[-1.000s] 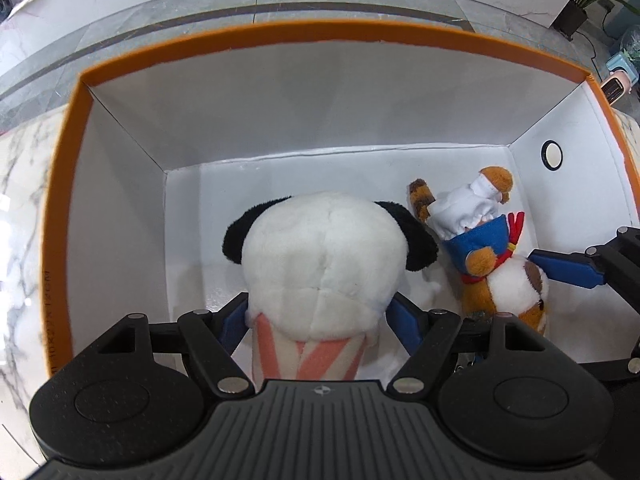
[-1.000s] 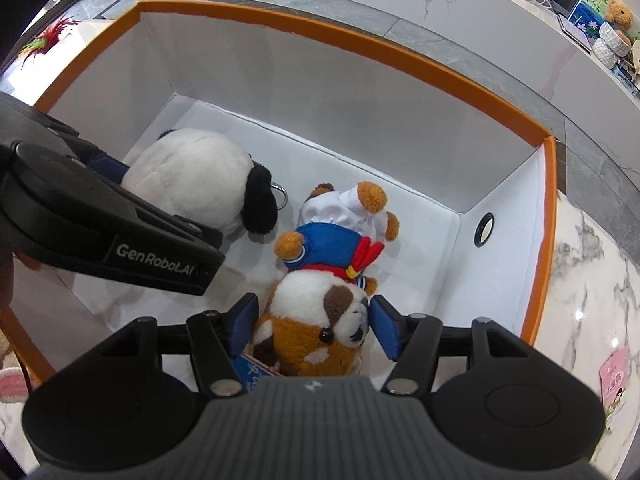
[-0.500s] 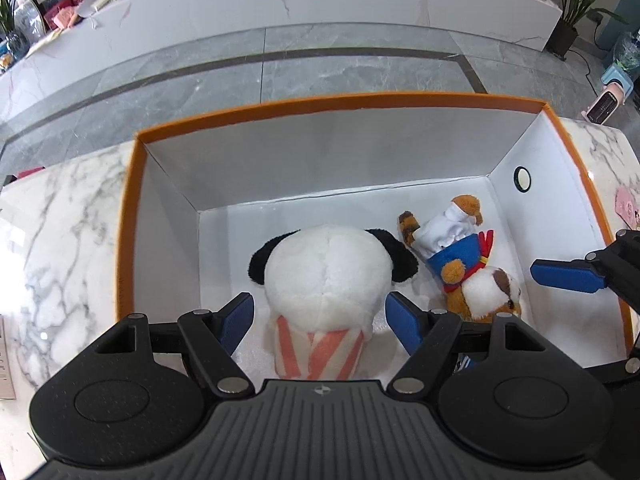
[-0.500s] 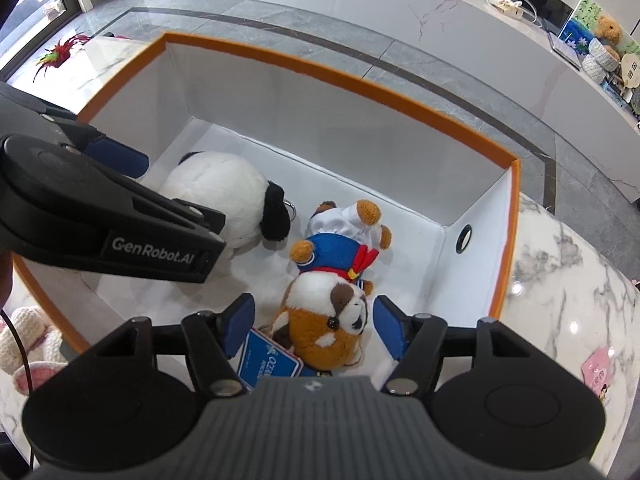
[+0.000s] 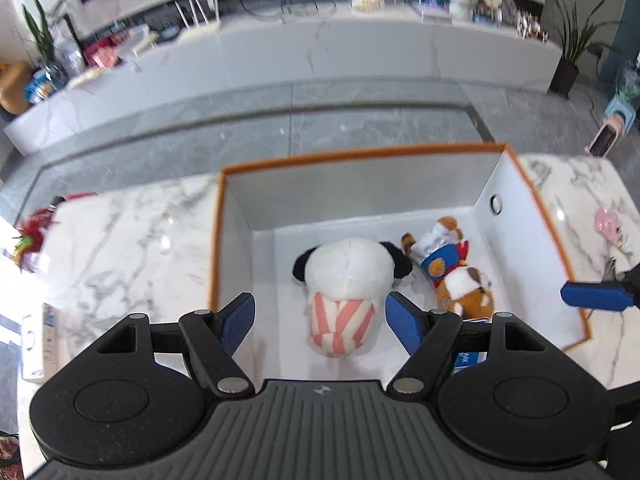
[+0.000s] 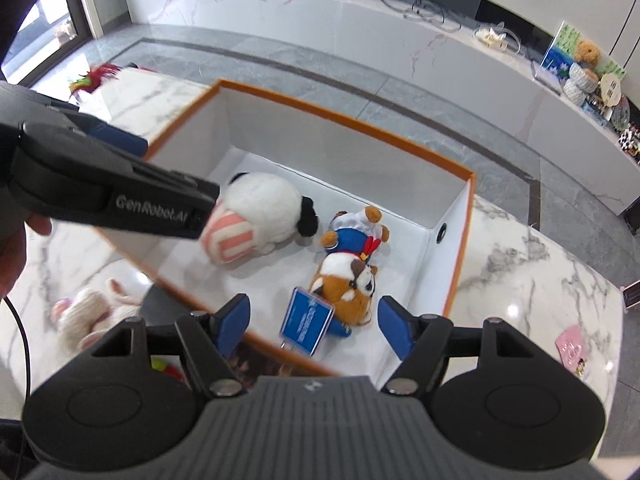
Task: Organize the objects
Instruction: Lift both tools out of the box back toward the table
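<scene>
An orange-rimmed white box stands on the marble table. Inside lie a white plush dog with black ears and pink-striped body and a brown-and-white plush dog in blue sailor clothes with a blue tag. My left gripper is open and empty, held above the box over the white plush. My right gripper is open and empty, above the box's near edge by the sailor dog. One blue fingertip of it shows in the left wrist view.
A cream-and-pink plush lies on the table left of the box. A red feathery toy sits at the table's far left. A pink card lies to the right. A white device lies at the left edge.
Both grippers have risen up out of the box, open and empty. Both plush toys stay lying on the box floor.
</scene>
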